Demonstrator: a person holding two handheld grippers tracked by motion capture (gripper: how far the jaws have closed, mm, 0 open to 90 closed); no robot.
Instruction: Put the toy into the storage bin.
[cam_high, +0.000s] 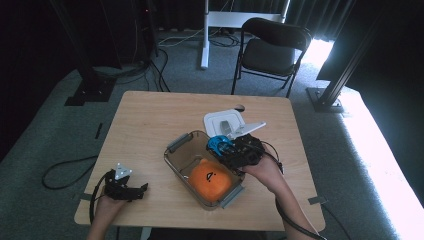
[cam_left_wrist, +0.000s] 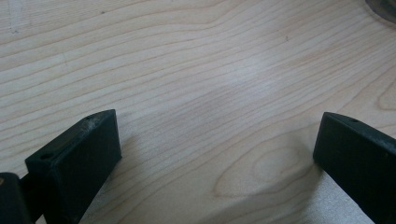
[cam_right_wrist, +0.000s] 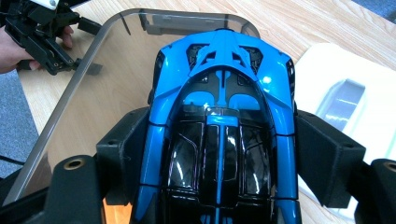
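A blue and black toy car (cam_right_wrist: 219, 121) is clamped between the jaws of my right gripper (cam_high: 227, 149), which is shut on its sides. In the high view the toy car (cam_high: 218, 145) hangs over the right half of a clear plastic bin (cam_high: 176, 148). An orange ball (cam_high: 209, 179) with a black mark lies inside the bin. My left gripper (cam_high: 137, 190) rests near the table's front left corner, held by a hand. Its jaws stand wide apart in the left gripper view, with bare wood between its fingertips (cam_left_wrist: 88, 154).
A white lid (cam_high: 223, 120) lies flat just behind the bin, and the same lid (cam_right_wrist: 345, 88) appears right of the car. The wooden table (cam_high: 145, 120) has bare room at the left. A black chair (cam_high: 272, 47) stands on the floor beyond.
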